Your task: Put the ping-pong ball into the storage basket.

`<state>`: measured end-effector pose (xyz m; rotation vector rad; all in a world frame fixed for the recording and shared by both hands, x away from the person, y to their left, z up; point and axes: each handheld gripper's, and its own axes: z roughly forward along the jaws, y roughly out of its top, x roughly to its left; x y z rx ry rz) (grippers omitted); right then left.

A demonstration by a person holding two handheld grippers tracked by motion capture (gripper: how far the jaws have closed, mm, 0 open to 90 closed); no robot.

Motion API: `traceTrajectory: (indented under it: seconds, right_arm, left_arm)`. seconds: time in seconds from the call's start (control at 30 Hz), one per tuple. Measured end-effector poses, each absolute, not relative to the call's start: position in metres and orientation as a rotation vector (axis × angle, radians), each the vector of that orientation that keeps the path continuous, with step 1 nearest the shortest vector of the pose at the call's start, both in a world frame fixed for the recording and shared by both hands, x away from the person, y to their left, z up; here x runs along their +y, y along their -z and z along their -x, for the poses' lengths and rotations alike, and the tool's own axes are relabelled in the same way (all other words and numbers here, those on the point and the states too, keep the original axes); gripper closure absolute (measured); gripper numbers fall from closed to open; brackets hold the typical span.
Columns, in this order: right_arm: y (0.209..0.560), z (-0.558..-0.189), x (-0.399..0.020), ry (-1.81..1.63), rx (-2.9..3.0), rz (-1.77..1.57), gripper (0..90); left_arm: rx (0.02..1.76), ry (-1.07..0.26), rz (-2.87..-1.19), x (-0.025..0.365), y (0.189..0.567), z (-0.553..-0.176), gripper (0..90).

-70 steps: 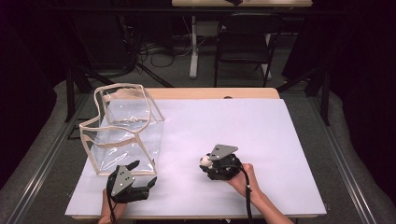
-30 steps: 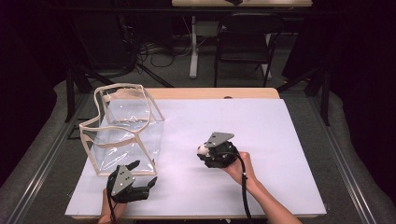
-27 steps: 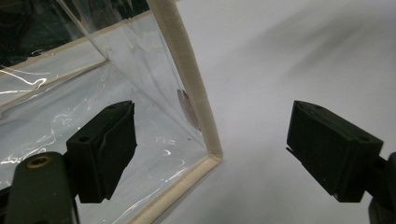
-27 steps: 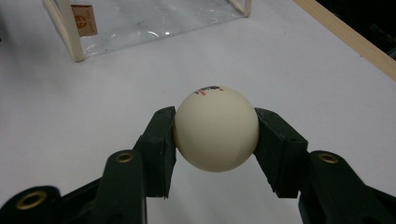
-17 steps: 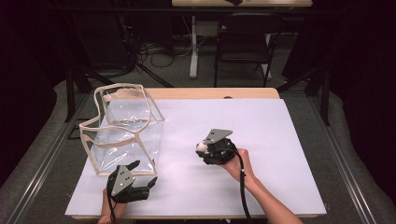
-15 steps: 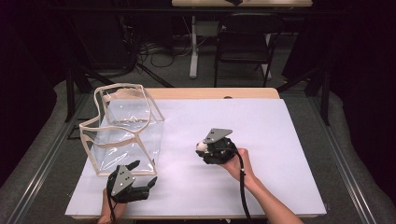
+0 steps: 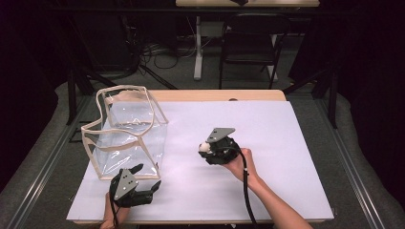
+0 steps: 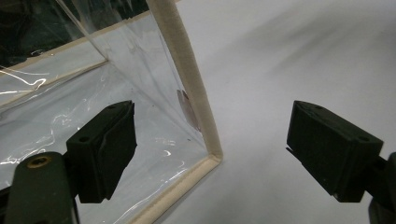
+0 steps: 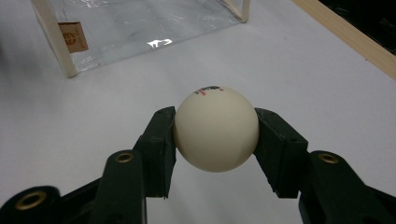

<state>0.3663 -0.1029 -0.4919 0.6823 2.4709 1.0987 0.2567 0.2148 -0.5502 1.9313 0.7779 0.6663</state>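
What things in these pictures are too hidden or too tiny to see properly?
- Print on the white ball: right gripper view, curves over its top, unreadable.
- Small tan label on the clear bag: right gripper view, too small to read.
- Person's left hand: high view, cut off by the bottom edge, under the left hand-held gripper.

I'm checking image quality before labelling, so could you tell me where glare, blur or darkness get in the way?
High view: the surroundings are dark and the white table is evenly lit. Left gripper view: glare streaks the clear bag, and the near pads are soft. Right gripper view: the ball is sharp, with a glint on the bag behind.
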Motion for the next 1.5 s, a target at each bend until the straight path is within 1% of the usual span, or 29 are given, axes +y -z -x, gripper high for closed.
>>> traceTrajectory:
  seconds: [1.5]
  right_arm:
    - [0.474, -0.397, -0.089, -1.109, 2.455, -0.692, 50.8]
  left_arm:
    - [0.778, -0.667, -1.935, 0.215, 0.550, -0.257, 16.0]
